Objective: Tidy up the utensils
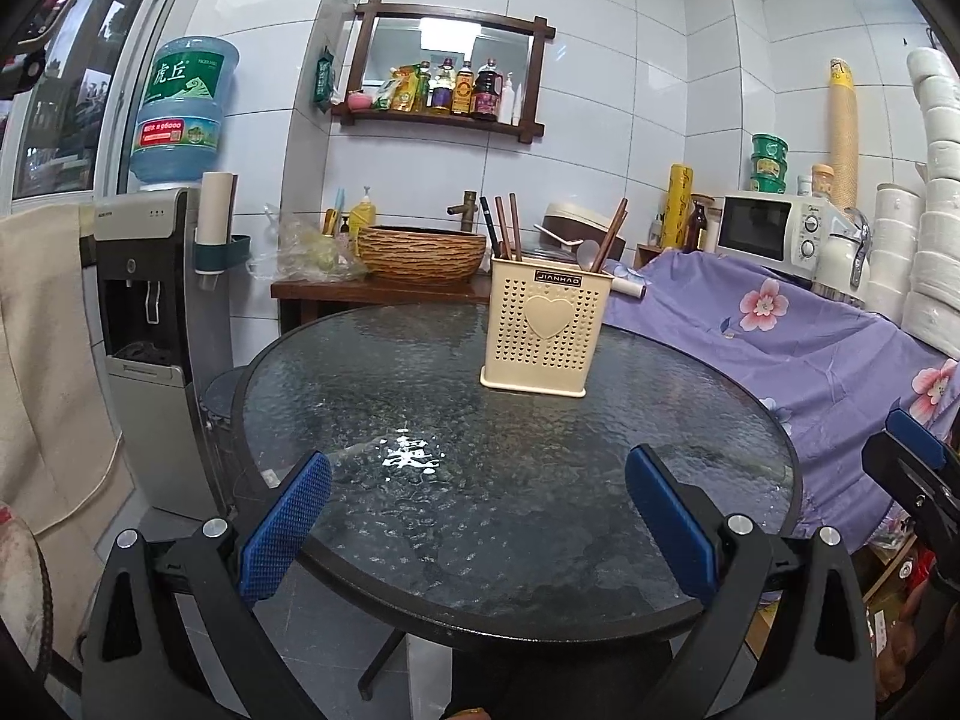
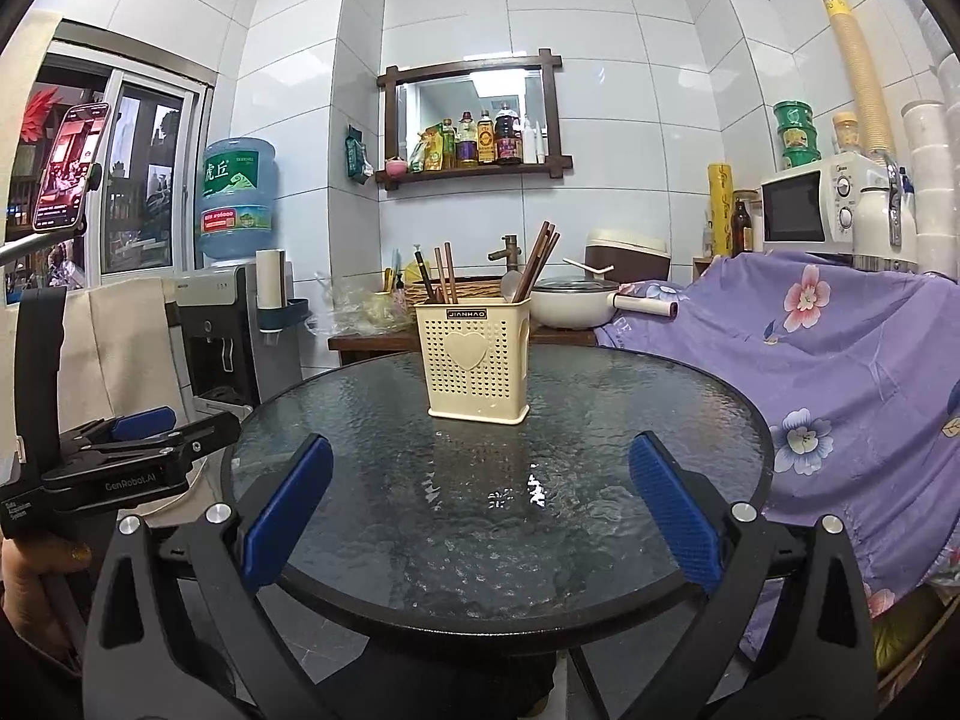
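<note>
Cream perforated holder [image 1: 543, 324] stands upright at 12 o'clock on the glass surface [image 1: 420, 510]. Chopsticks [image 1: 509, 227] and a spoon [image 1: 591, 257] stand inside. Likely light, stiff, slick sticks; pinch near upper ends. Left gripper [image 1: 477, 525] and right gripper [image 2: 480, 510] both spread apart, empty.

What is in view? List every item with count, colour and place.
table: one, dark glass, round, centre
holder: one, cream, on the table's far half
chopsticks: several, brown, upright in holder
spoon: one, grey, in holder
basin: one, woven brown, counter behind
microwave: one, white, right
cloth: one, purple floral, right
water bottle: one, blue, on dispenser, left
left gripper: open, empty
right gripper: open, empty
</note>
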Available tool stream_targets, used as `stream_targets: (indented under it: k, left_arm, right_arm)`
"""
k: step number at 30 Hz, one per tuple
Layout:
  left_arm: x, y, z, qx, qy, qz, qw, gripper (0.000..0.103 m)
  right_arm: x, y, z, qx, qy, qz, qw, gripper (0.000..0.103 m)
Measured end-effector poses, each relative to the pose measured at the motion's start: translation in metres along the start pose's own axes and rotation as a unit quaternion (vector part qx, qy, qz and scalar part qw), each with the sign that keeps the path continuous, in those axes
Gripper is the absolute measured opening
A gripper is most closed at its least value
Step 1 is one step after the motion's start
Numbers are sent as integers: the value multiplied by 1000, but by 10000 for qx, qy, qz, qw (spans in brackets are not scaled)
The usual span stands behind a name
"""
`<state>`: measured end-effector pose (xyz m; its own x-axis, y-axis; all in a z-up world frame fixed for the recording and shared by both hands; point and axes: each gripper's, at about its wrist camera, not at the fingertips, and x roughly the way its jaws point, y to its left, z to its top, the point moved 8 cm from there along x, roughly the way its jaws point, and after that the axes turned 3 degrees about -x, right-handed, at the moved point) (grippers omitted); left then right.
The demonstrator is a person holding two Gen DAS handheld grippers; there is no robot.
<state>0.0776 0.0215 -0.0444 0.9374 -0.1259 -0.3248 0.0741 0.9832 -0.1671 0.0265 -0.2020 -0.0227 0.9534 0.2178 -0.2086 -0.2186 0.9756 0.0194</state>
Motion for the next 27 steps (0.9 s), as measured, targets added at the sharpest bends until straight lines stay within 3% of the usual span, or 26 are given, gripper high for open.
stream_targets:
  k: [27]
  left_arm:
    - [-7,-3,-3,58,-26,43,10000,97]
  right_arm:
    - [1,4,-4,-6,52,80,10000,97]
